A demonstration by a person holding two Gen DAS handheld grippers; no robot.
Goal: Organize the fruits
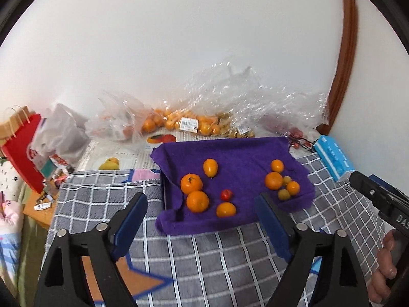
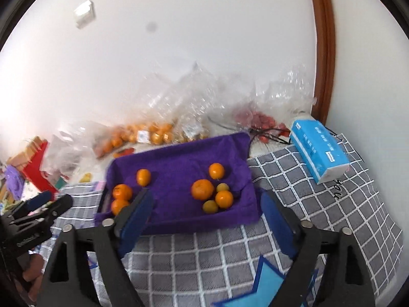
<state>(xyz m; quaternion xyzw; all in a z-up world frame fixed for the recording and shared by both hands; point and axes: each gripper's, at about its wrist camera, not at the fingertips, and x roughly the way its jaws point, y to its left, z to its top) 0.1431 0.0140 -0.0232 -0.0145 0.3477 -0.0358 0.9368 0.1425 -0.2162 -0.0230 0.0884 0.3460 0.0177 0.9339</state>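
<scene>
Left gripper (image 1: 202, 211): jaws spread wide, nothing between them, touching nothing; poised above the grey checked cloth (image 1: 217, 261), short of the tray.
Right gripper (image 2: 207, 211): jaws likewise wide apart and empty, above the same cloth, near the tray's front edge.
Fruits, location: on the purple towel (image 1: 242, 153) lining a shallow tray, in two groups: larger oranges (image 1: 197, 201) at left, smaller orange and yellow-green fruit (image 1: 274, 180) at right.
Left view only: small red fruit (image 1: 226, 194) and one orange (image 1: 226, 209) at front centre of the towel; in the right view the gripper's finger blocks that area.
Right view only: full length of the blue tissue pack (image 2: 319, 151) on the cloth.
Background: clear bags of oranges (image 1: 179, 122) along the wall; red paper bag (image 1: 23, 148) far left.
Writing: white barcode sticker (image 1: 188, 124) on a bag, unreadable; tissue pack print too small to read.
</scene>
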